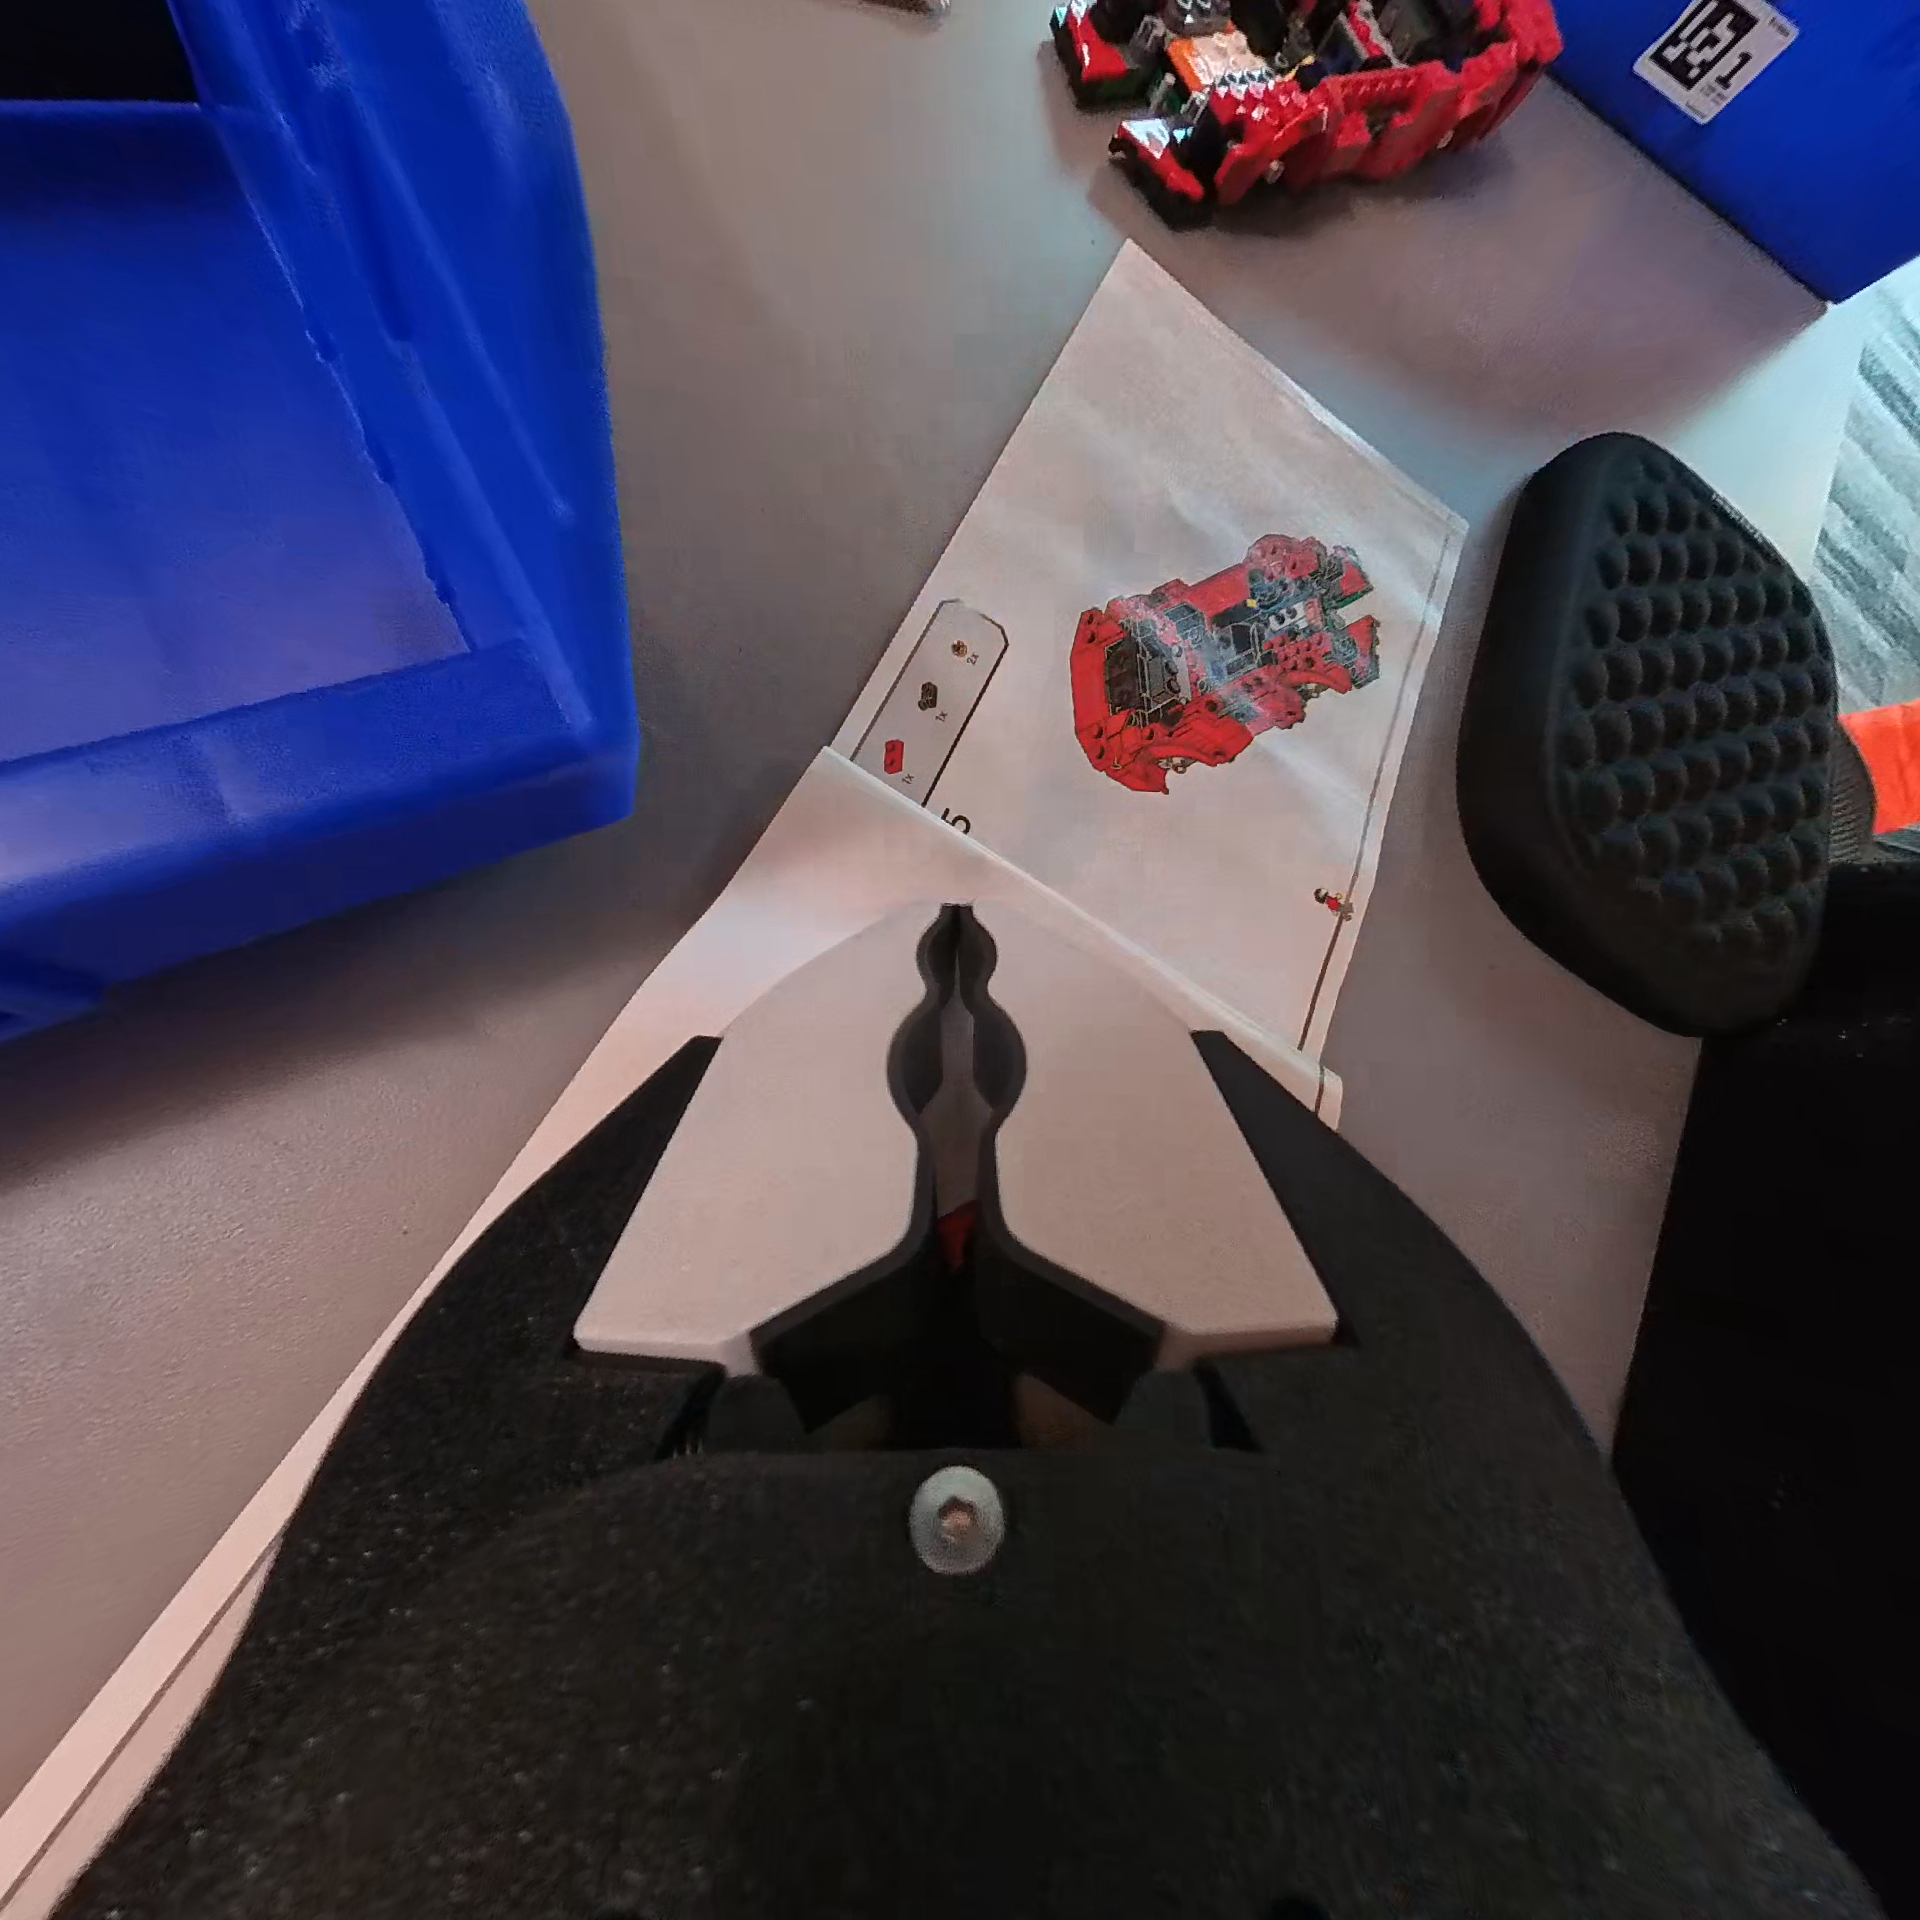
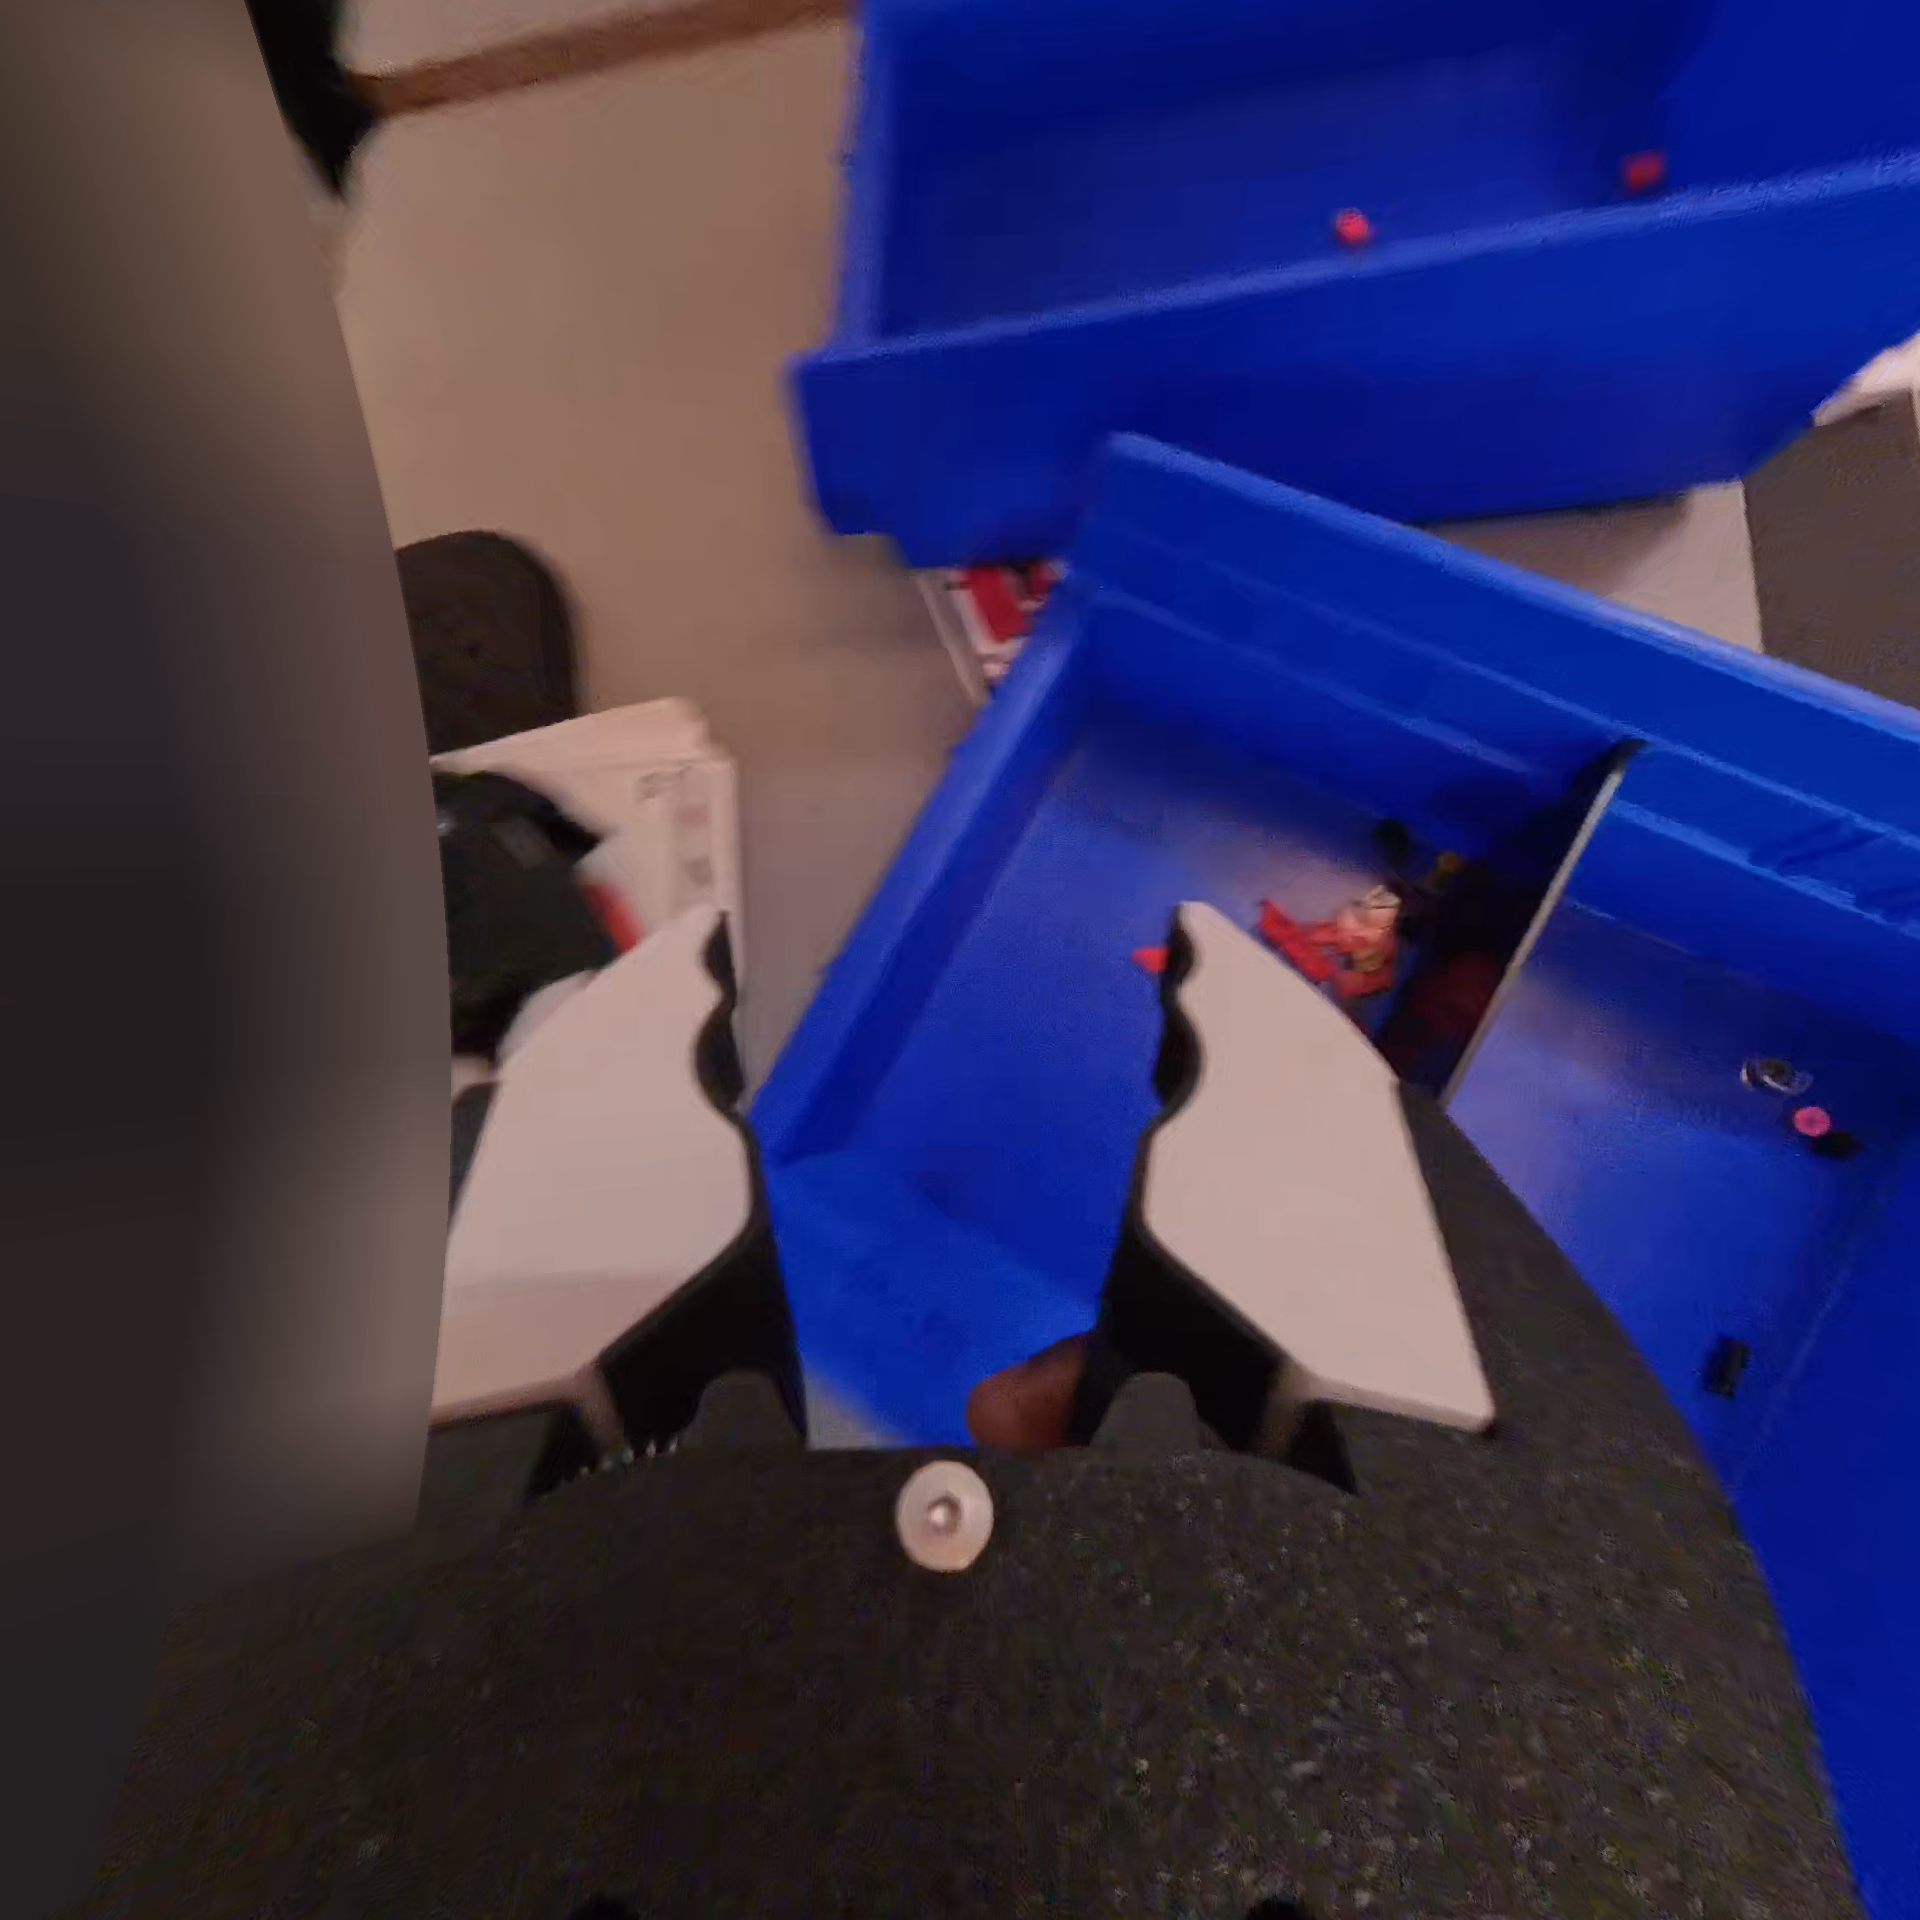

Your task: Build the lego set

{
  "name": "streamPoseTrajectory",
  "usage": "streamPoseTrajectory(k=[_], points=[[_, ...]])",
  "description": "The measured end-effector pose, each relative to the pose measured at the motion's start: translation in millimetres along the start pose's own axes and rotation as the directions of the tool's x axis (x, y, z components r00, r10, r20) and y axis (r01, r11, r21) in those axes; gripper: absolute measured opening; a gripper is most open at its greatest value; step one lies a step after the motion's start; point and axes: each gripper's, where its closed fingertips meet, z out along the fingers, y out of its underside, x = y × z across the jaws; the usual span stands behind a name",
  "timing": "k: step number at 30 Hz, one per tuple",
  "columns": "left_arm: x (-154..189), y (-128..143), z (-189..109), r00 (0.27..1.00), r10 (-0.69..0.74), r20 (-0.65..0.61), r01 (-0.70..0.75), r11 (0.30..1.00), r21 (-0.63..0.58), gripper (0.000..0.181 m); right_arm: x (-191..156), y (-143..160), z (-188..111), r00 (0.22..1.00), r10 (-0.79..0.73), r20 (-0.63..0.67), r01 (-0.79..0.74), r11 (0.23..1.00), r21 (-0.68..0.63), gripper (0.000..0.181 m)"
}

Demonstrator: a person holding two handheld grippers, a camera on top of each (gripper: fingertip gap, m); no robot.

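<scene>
My left gripper (image 1: 957, 910) is shut low over the white instruction booklet (image 1: 1195, 499). Its tips sit at the edge of a turned page (image 1: 883, 821), which looks pinched between them. The open page shows a red car drawing. The part-built red and black lego car (image 1: 1309, 104) stands at the far edge of the grey table. My right gripper (image 2: 951, 925) is open and empty, hovering over the near corner of a blue bin (image 2: 935, 935). Loose red pieces (image 2: 1330, 945) lie inside it by a divider (image 2: 1538, 914).
A large blue bin (image 1: 312, 520) stands left of the booklet and another with a tag (image 1: 1766, 156) at the far right. A black chair armrest (image 1: 1652, 727) is beside the table edge. A second blue bin (image 2: 1247, 416) holds small red pieces. Some 20 cm of space lies between my two pairs of fingers.
</scene>
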Motion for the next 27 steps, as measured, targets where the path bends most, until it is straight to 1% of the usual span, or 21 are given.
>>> streamPoseTrajectory(k=[1,2,3,4,6,7,8,9,11,14,18,20,22,23,24,25,26,27], points=[[0,0,0,1.0,-0.001,-0.005,0.001,1.0,0.001,0.0,22,-2,19,0.997,0.063,-0.033,-0.063,0.998,-0.027,0.061],[2,0,0,1.0,0.0,-0.016,0.0,1.0,0.005,0.0,45,4,36,0.987,0.125,-0.104,-0.133,0.988,-0.08,0.046],[3,0,-1,1.0,-0.001,-0.027,0.001,1.0,0.008,0.0,64,15,49,0.972,0.142,-0.186,-0.173,0.972,-0.161,0.032],[4,0,-1,0.999,0.002,-0.032,-0.002,1.0,0.01,0.0,79,25,59,0.952,0.133,-0.277,-0.197,0.955,-0.22,0.024],[6,1,-1,0.999,0.021,-0.038,-0.021,1.0,0.007,0.0,101,36,68,0.904,0.031,-0.427,-0.175,0.937,-0.302,0.006],[7,1,-1,0.999,0.03,-0.036,-0.03,1.0,0.007,0.0,113,38,67,0.863,-0.06,-0.501,-0.139,0.926,-0.35,0.0],[8,1,-1,0.999,0.039,-0.034,-0.039,0.999,0.01,0.0,124,39,64,0.817,-0.155,-0.556,-0.098,0.912,-0.399,0.0],[10,1,-2,0.998,0.05,-0.04,-0.049,0.999,0.015,0.0,130,41,66,0.79,-0.219,-0.573,-0.071,0.895,-0.441,0.0],[13,1,-3,0.997,0.055,-0.056,-0.053,0.998,0.025,0.0,133,45,76,0.779,-0.293,-0.555,-0.034,0.863,-0.504,0.0],[16,-1,-7,0.995,0.045,-0.092,-0.04,0.998,0.055,0.0,144,42,75,0.684,-0.45,-0.574,0.024,0.8,-0.599,0.0],[18,-3,-11,0.993,0.03,-0.113,-0.021,0.997,0.08,0.0,148,50,80,0.655,-0.526,-0.543,0.019,0.73,-0.683,0.0],[19,-2,-10,0.993,0.036,-0.115,-0.028,0.997,0.076,0.0,150,51,81,0.66,-0.505,-0.556,0.003,0.742,-0.67,0.0],[19,-2,-10,0.992,0.038,-0.117,-0.029,0.997,0.076,0.0,153,55,81,0.678,-0.46,-0.573,-0.032,0.76,-0.649,0.001],[19,-2,-11,0.992,0.036,-0.117,-0.027,0.997,0.077,0.0,152,55,83,0.701,-0.419,-0.577,-0.05,0.779,-0.626,0.001],[19,-3,-11,0.992,0.034,-0.118,-0.025,0.997,0.078,0.0,149,55,84,0.734,-0.372,-0.569,-0.062,0.797,-0.601,0.001],[19,-2,-11,0.992,0.033,-0.118,-0.024,0.997,0.077,0.0,142,56,86,0.785,-0.3,-0.541,-0.084,0.815,-0.574,0.001],[19,-2,-10,0.992,0.033,-0.119,-0.024,0.997,0.076,0.0,126,56,91,0.86,-0.191,-0.473,-0.106,0.839,-0.533,0.0],[19,-2,-10,0.992,0.034,-0.119,-0.025,0.997,0.075,0.0,108,51,93,0.911,-0.08,-0.404,-0.137,0.865,-0.482,0.001]])
